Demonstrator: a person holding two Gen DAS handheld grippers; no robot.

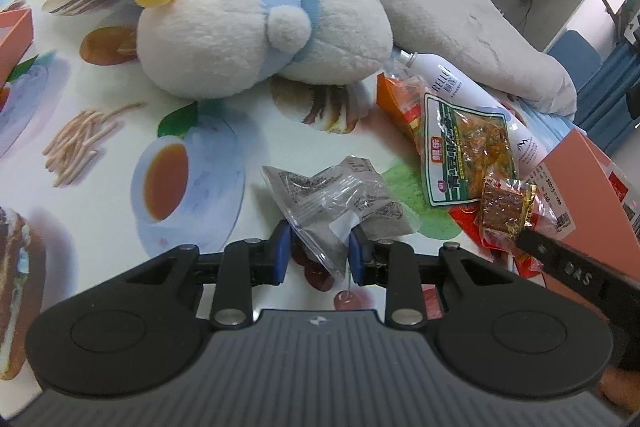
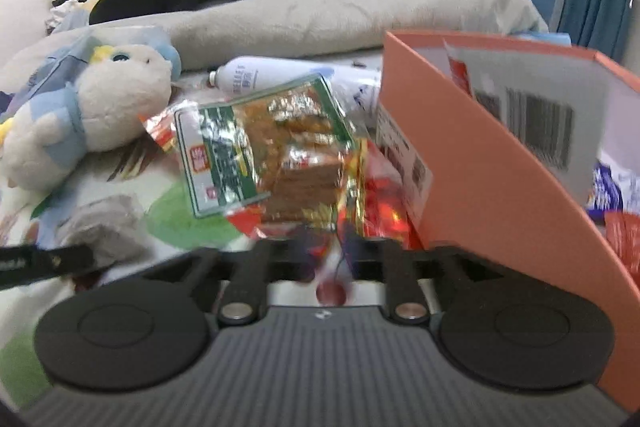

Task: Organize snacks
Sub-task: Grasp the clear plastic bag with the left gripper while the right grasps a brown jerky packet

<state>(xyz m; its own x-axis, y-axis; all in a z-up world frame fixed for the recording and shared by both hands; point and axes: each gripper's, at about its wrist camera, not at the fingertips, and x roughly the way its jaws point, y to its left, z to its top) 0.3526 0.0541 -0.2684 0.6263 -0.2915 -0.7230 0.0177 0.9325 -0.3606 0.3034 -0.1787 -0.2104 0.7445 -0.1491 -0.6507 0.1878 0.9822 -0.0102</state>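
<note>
Two grippers work a snack pile on the bed: left gripper (image 1: 318, 253) pinches a light, crinkly clear packet (image 1: 340, 203) by its near corner; right gripper (image 2: 330, 247) spread, blurred, behind the foil snacks (image 2: 304, 183).

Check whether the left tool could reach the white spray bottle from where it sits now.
Probably not directly. The left tool is closed on the clear grey packet, and the green snack pack lies across the white spray bottle, so only its nozzle end lies clear.
</note>
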